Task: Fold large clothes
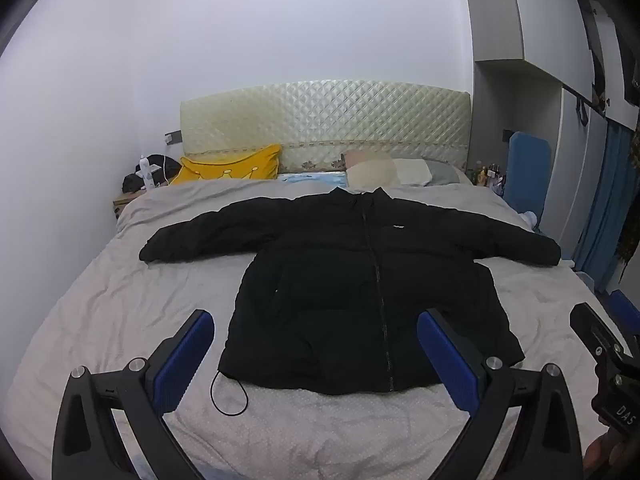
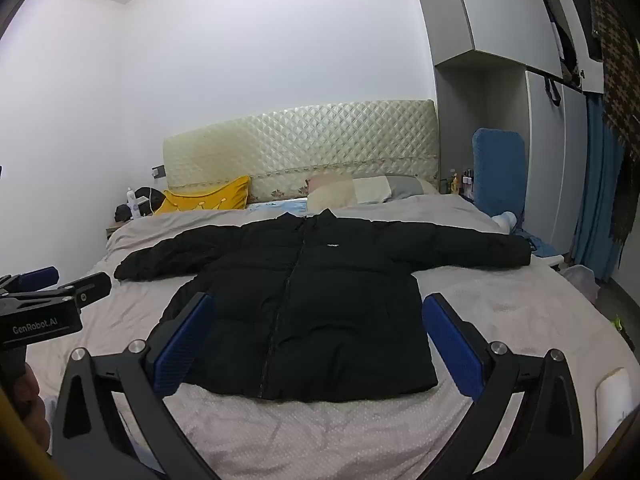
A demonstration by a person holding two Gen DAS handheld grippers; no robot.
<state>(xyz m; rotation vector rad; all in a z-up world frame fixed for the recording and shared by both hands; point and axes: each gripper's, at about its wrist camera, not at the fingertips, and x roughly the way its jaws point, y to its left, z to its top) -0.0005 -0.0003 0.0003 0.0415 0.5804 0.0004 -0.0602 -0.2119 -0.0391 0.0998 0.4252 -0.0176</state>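
The black zipped puffer jacket (image 1: 360, 280), spread flat on the grey-sheeted bed (image 1: 100, 300), looks soft, bulky and slippery, best pinched at the cuffs, while both grippers' (image 1: 316, 356) (image 2: 316, 340) jaws stand wide apart, empty.

We've got a black jacket (image 1: 360, 280) on a pale dotted sheet (image 1: 100, 300), yellow pillow (image 1: 232, 168), cream diamond-quilted headboard (image 1: 328, 120).

Yellow cushion (image 1: 230, 168) against quilted headboard (image 1: 328, 120), pale pillows (image 1: 370, 172), blue curtain (image 2: 596, 208)
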